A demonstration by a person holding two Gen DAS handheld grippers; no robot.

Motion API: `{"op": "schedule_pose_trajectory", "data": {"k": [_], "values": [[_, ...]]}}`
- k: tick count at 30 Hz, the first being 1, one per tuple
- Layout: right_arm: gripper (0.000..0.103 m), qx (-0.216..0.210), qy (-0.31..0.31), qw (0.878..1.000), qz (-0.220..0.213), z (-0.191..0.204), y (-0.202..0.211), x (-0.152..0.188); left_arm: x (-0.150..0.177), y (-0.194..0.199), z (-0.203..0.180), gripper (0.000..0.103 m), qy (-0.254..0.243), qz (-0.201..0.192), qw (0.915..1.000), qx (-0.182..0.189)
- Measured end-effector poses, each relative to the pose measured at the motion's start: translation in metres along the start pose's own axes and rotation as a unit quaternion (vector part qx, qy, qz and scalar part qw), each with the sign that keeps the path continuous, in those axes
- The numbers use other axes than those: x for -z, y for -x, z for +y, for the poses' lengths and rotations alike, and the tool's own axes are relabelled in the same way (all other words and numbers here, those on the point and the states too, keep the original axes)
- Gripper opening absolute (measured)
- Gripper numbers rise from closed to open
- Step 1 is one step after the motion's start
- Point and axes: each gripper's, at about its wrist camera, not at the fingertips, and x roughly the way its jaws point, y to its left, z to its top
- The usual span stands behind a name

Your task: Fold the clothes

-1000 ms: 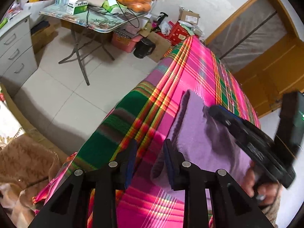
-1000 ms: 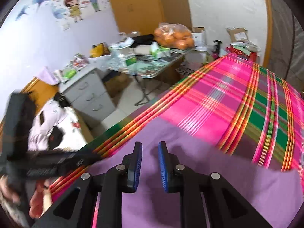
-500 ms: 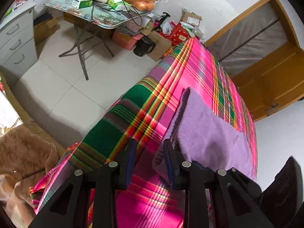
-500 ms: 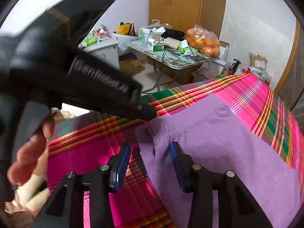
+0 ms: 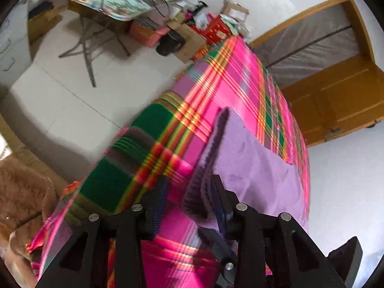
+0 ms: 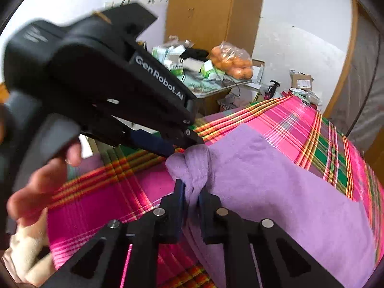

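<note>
right gripper just snapped closed, now clamped on bunched corner of purple cloth. half a sec ago jaws straddled it wide, so grab is fresh. left gripper jaws just widened, standing apart, cloth edge touching inner face of one finger, not pinched. cloth lies on plaid sheet, stretching ahead of both grippers. looks like handoff, right now owns the corner for next fold imo.
</note>
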Motion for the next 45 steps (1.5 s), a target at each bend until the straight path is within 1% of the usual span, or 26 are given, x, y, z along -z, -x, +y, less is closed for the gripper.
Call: {"op": "schedule_pose_trajectory", "data": {"k": [2,4,6,8,9,10,16,20,24,28,30,32,33,34,35,37,39,43,45], "values": [[0.007,0.001,-0.013,1.000,-0.015,-0.004,0.007,0.002,-0.004,-0.001,-0.001,0.038,0.001,0.001,1.0000,0.004],[0.007,-0.001,-0.023,0.999,-0.027,-0.007,0.014,0.004,-0.007,0.000,-0.003,0.038,-0.002,-0.002,0.9998,0.017],[0.006,-0.001,-0.031,0.999,-0.034,-0.010,0.018,0.005,-0.010,-0.004,-0.005,0.038,-0.002,0.005,0.9995,0.032],[0.006,-0.001,-0.035,0.999,-0.037,-0.011,0.020,0.006,-0.014,-0.010,-0.007,0.041,0.004,0.019,0.9986,0.048],[0.006,0.000,-0.037,0.999,-0.039,-0.011,0.021,0.006,-0.015,-0.012,-0.008,0.047,0.007,0.023,0.9983,0.054],[0.006,0.000,-0.039,0.998,-0.040,-0.012,0.021,0.006,-0.016,-0.014,-0.008,0.048,0.011,0.027,0.9978,0.059],[0.006,-0.002,-0.032,0.999,-0.042,-0.009,0.024,0.009,-0.020,-0.029,-0.011,0.049,0.040,0.064,0.9926,0.094],[0.006,0.002,-0.020,0.999,-0.045,-0.008,0.024,0.009,-0.023,-0.026,-0.007,0.049,0.054,0.047,0.9912,0.112],[0.006,-0.001,-0.021,0.998,-0.055,-0.009,0.025,0.009,-0.023,-0.034,-0.007,0.050,0.052,0.065,0.9894,0.119],[0.006,-0.002,-0.019,0.998,-0.058,-0.009,0.026,0.010,-0.032,-0.044,-0.011,0.050,0.057,0.078,0.9870,0.129],[0.006,-0.001,-0.021,0.998,-0.057,-0.009,0.026,0.010,-0.038,-0.050,-0.014,0.048,0.059,0.086,0.9861,0.129],[0.006,-0.001,-0.023,0.998,-0.056,-0.009,0.025,0.009,-0.043,-0.055,-0.020,0.043,0.043,0.094,0.9870,0.123],[0.006,-0.001,-0.023,0.998,-0.053,-0.008,0.024,0.009,-0.045,-0.057,-0.023,0.031,0.033,0.094,0.9886,0.113],[0.006,0.000,-0.023,0.998,-0.050,-0.008,0.023,0.009,-0.046,-0.059,-0.025,0.022,0.022,0.095,0.9899,0.103],[0.006,-0.001,-0.023,0.999,-0.048,-0.007,0.022,0.008,-0.048,-0.061,-0.027,0.022,0.013,0.095,0.9909,0.095],[0.006,-0.005,-0.023,0.999,-0.042,-0.004,0.020,0.007,-0.050,-0.061,-0.029,0.018,0.008,0.091,0.9910,0.097],[0.005,-0.008,-0.023,0.999,-0.039,0.000,0.016,0.004,-0.054,-0.059,-0.029,0.017,0.004,0.080,0.9915,0.103],[0.005,0.000,-0.001,1.000,-0.025,0.015,0.005,-0.003,-0.059,-0.054,-0.024,0.016,-0.002,0.065,0.9908,0.119],[0.005,-0.003,-0.002,1.000,-0.017,0.016,0.001,-0.003,-0.060,-0.056,-0.017,0.016,0.000,0.065,0.9911,0.117]]}}
